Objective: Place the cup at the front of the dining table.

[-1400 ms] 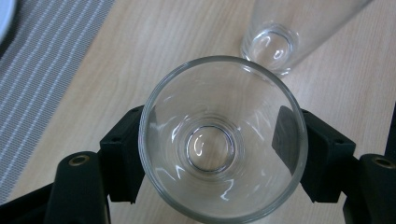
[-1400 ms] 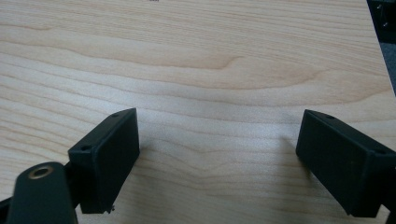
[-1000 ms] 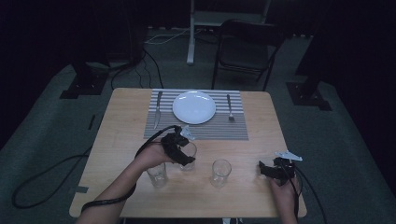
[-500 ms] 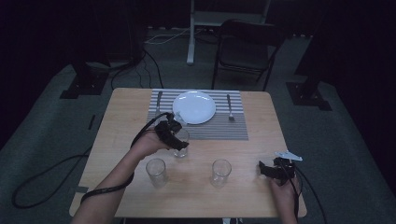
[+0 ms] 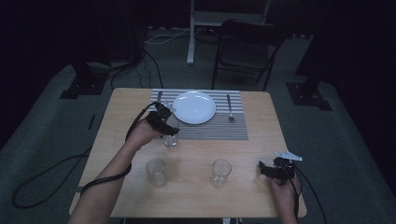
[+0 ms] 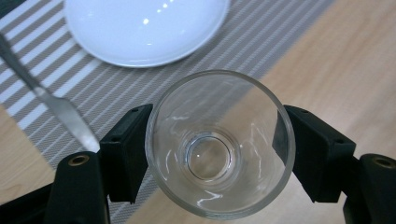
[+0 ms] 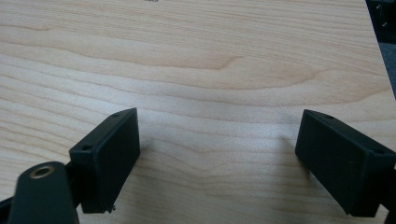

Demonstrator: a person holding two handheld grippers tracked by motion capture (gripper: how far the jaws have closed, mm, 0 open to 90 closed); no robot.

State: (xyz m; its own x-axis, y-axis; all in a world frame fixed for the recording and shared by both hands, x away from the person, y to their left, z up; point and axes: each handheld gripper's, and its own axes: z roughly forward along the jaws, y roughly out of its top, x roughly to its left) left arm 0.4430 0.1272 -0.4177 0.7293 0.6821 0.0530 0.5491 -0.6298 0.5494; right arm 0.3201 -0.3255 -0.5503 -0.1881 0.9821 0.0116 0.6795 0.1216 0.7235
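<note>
Three clear glasses are on the wooden bench: one held glass at the near edge of the striped placemat, and two free glasses nearer the person, the left free glass and the right free glass, standing upright and well apart from each other. There is one white plate in the middle of the placemat, one fork lying to its right on the mat, and one knife to its left, dim in the high view but plain in the left gripper view as a slim metal blade lying on the stripes. One dark chair stands beyond the bench. The left claw is closed around the held glass, one black pad on each side of the wall just below the rim; seen from above, the glass is empty and upright, over the line where mat meets bare wood, just near the plate. The right claw hangs low over bare wood at the near right corner of the bench, its jaws spread wide with nothing between them, held by the person's right hand.
</note>
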